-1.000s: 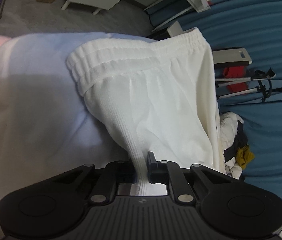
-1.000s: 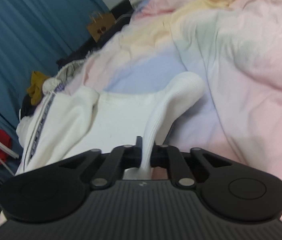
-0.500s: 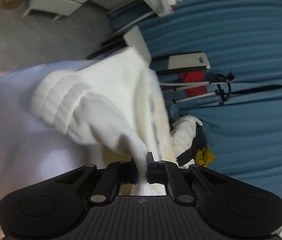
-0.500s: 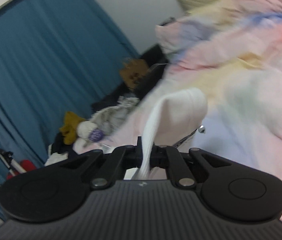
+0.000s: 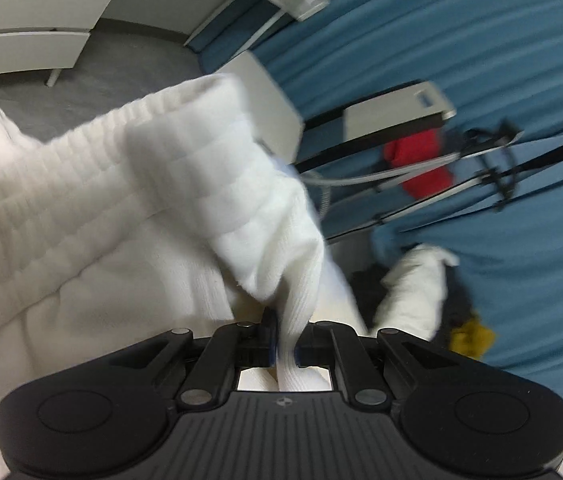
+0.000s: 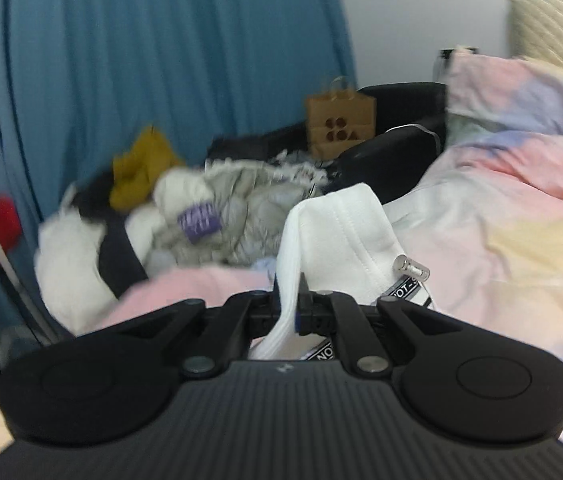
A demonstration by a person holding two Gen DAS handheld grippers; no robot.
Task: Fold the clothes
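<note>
- Both grippers have swung the white garment (image 5: 129, 200) up off the bed (image 6: 521, 208) since a second ago, so it now hangs bunched in the air, mid-fold.
- Left gripper (image 5: 286, 344) fingers pinch its ribbed hem; right gripper (image 6: 290, 312) fingers are clamped on another edge.
- The clothes pile (image 6: 217, 208) by the blue curtain (image 6: 161, 48) crowds the bed's edge.

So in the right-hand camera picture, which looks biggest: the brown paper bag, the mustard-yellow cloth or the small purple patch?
1. Mustard-yellow cloth and brown paper bag: about alike, too blurred to rank.
2. Small purple patch: smallest.
</note>
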